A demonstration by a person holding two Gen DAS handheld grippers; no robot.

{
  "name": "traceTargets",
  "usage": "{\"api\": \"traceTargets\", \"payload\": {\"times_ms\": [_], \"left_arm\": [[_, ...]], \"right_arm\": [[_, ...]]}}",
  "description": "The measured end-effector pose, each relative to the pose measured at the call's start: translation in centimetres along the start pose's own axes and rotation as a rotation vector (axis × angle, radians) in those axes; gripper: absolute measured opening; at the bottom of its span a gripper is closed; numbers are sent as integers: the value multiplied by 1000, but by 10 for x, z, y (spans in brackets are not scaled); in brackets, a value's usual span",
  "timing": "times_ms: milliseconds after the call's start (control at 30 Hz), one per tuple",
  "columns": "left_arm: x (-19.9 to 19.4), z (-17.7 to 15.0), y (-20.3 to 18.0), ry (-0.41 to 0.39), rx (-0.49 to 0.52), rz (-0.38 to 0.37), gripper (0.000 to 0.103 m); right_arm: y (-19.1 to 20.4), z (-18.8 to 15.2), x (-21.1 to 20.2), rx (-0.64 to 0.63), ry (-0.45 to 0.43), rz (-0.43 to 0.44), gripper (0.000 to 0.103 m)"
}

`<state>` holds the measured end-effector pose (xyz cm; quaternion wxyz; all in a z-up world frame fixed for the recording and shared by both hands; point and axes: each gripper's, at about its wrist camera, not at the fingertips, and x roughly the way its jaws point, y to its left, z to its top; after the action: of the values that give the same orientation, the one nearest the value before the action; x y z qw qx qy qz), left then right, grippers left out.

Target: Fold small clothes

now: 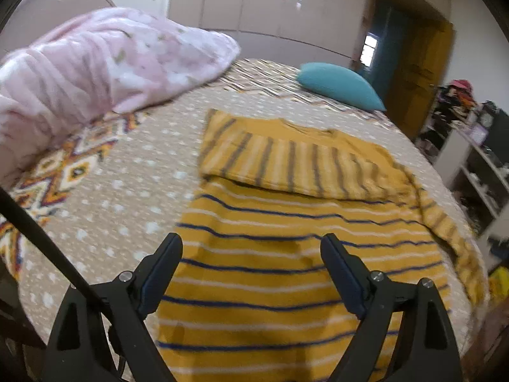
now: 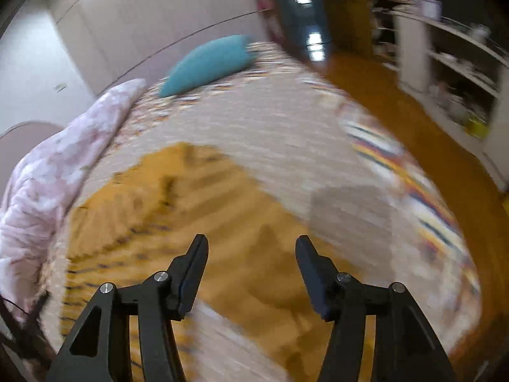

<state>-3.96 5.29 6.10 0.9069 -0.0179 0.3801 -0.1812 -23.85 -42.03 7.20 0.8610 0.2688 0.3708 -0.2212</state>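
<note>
1. Left wrist view: the left gripper (image 1: 251,251) hung over the bed (image 1: 127,172) with its jaws spread wide and nothing between them.
2. The striped shirt (image 1: 270,254), mustard yellow with blue and white lines, lay flat on the bedspread directly under and ahead of the jaws.
3. The shirt's far part was folded back over its body, so the paler inside (image 1: 286,165) faced up just ahead of the fingertips.
4. A pink blanket (image 1: 95,63) was heaped far ahead to the left, and a teal pillow (image 1: 340,86) lay far ahead to the right.
5. Right wrist view: this picture was heavily blurred. The right gripper (image 2: 251,254) had its jaws apart and empty.
6. The shirt (image 2: 178,210) lay below the jaws and spread ahead to the left.
7. The pillow (image 2: 206,63) sat far ahead, the blanket (image 2: 57,172) to the left, and shelves (image 2: 451,63) far to the right.
</note>
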Motion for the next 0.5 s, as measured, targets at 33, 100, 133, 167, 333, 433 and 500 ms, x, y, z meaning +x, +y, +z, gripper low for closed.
{"api": "traceTargets", "payload": {"times_ms": [33,100,133,167,333,433,500], "left_arm": [[0,-2,-4,15,-5,-21,87],[1,-6,-11,41,-7,-38,87],[2,-8,-15,48,-2,-38,87],[2,-10,-19,53,6,-35,87],[-2,-17,-35,65,49,-31,87],[-6,-17,-38,62,62,-28,87],[-8,-16,-37,53,65,-19,87]], "right_arm": [[-18,-10,-7,34,3,-5,62],[-52,-32,-19,104,9,-9,62],[-69,-46,-25,141,11,-7,62],[-78,-54,-28,161,11,-1,62],[-96,-85,-29,218,2,62,62],[-82,-85,-14,202,5,51,63],[-71,-85,-3,161,0,7,63]]}}
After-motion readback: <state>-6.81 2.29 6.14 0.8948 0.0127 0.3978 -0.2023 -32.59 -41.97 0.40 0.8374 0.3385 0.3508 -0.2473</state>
